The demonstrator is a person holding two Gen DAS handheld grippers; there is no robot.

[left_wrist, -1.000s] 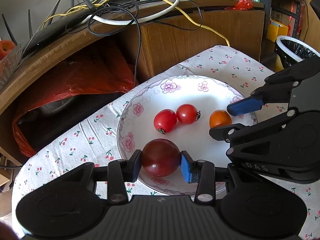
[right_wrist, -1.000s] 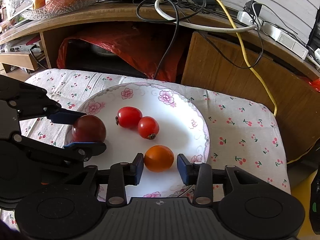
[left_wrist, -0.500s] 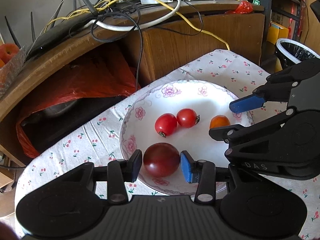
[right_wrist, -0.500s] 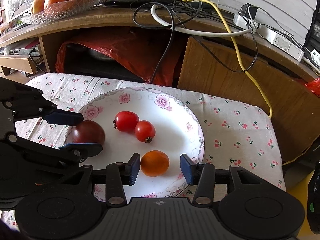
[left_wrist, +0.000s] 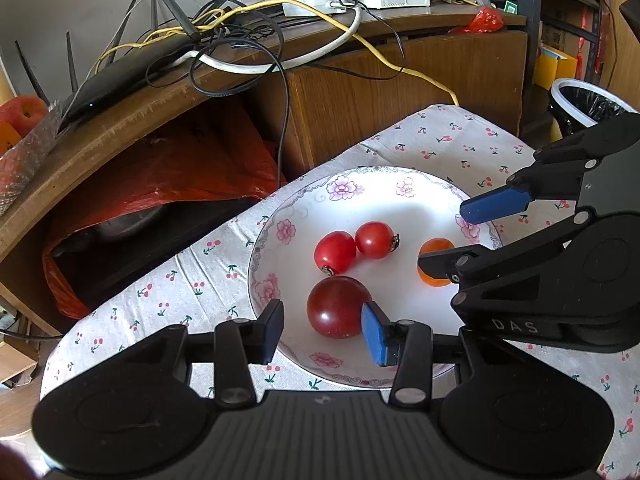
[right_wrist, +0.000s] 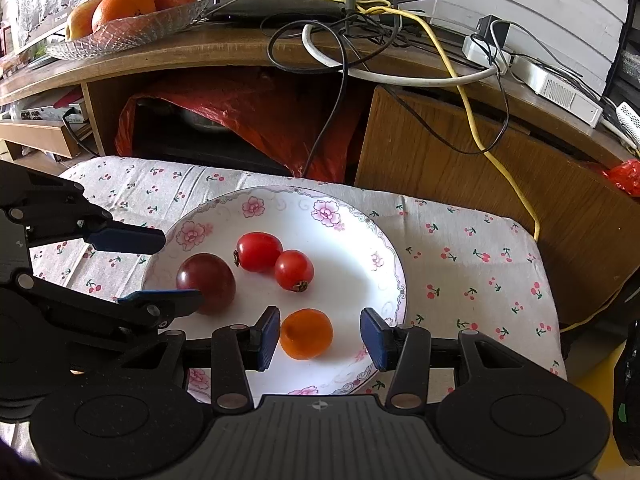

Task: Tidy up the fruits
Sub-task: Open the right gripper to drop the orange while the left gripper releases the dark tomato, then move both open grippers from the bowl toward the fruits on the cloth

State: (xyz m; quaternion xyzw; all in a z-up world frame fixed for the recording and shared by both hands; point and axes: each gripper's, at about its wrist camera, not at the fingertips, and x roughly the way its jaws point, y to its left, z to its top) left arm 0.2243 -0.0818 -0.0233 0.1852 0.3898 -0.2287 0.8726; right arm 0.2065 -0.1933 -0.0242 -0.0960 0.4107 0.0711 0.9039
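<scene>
A white plate [right_wrist: 384, 264] with pink flowers is seen on a white cloth [right_wrist: 472, 264] dotted with red cherries. Red, dark red [right_wrist: 206, 282] and orange [right_wrist: 306, 334] fruits are seen.

A table covered by a cherry-print cloth [right_wrist: 460, 256] occupied the lower centre of the frame. One floral-rimmed white plate [right_wrist: 356, 220] rested directly on the cloth at frame centre, left of the cloth's bare right portion.

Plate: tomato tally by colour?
Red: 2
Dark red: 1
Orange: 1
Total: 4, all resting on the plate; neither gripper holds one.
</scene>
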